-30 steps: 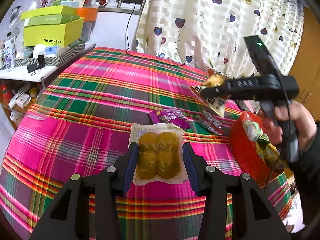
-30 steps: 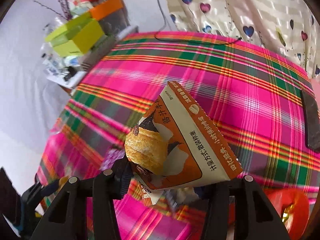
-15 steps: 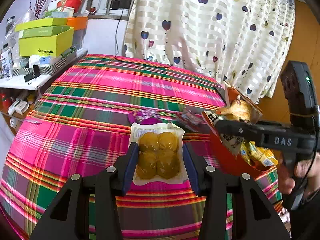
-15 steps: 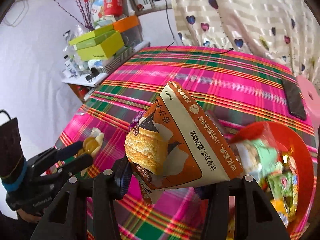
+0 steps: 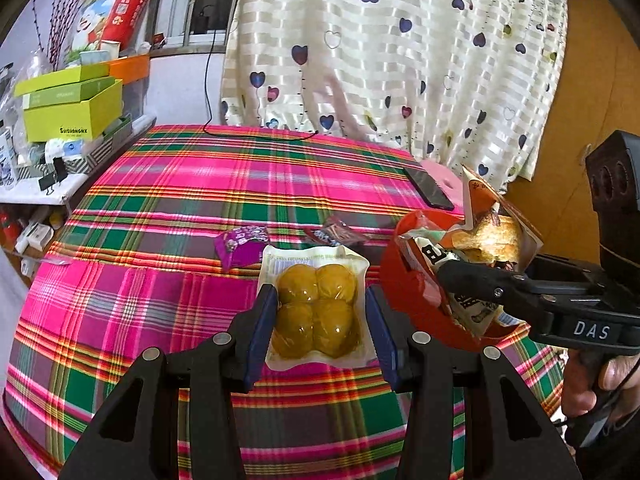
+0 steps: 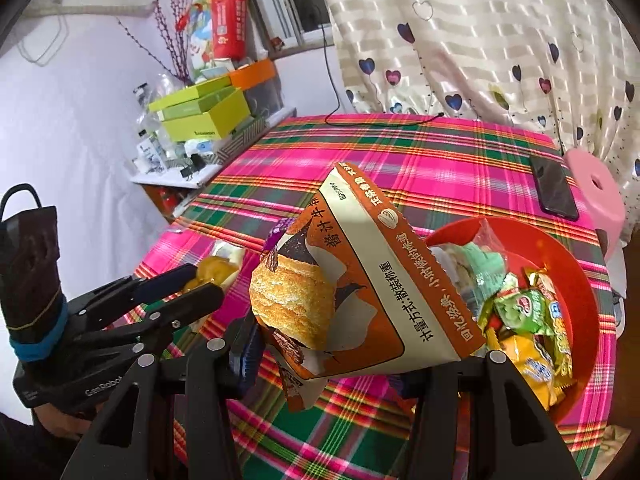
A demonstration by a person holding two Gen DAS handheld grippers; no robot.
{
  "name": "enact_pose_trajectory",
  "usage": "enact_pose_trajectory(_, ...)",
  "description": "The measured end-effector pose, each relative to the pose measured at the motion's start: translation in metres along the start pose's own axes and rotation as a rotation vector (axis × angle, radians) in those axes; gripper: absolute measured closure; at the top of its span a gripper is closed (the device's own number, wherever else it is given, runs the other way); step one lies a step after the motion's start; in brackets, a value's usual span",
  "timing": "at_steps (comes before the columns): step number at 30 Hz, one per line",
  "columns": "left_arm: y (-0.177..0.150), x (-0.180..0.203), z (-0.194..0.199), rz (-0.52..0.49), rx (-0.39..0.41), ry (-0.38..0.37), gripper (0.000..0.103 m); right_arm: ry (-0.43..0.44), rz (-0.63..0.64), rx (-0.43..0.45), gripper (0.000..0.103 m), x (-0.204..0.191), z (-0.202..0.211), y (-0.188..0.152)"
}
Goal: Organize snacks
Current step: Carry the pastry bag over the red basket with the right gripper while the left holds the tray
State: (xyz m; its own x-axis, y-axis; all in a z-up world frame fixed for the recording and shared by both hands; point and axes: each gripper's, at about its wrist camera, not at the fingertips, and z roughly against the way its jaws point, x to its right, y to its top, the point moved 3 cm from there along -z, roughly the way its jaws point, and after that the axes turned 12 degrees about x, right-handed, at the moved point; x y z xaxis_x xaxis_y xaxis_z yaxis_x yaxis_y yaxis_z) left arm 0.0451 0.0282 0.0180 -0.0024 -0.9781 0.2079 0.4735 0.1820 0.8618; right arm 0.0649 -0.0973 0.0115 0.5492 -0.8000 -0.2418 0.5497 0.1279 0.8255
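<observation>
While your left gripper point(image 5: 320, 316) clamped a clear pack of yellow buns point(image 5: 316, 312) above the tabletop point(image 5: 160, 312), your right gripper point(image 6: 332, 344) gripped an orange pastry bag point(image 6: 352, 280) beside the red bowl point(image 6: 576, 272) near the tabletop's right edge.

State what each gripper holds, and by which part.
Left gripper: clear pack of yellow balls, by its side edges. Right gripper: orange snack packet, by its lower end.

Both grippers are matte black plastic with silver screws and blue-padded fingers point(image 5: 262, 320); right gripper point(image 5: 472, 280) says "DAS" in white, left gripper point(image 6: 200, 288) has a blue band.
</observation>
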Motion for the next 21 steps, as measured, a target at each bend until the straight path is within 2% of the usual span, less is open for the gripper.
enact_pose_trajectory(21,0.007,0.037,-0.008,-0.05,-0.009,-0.052,0.056,-0.045,-0.029,0.05,0.054,0.021,0.034,0.0)
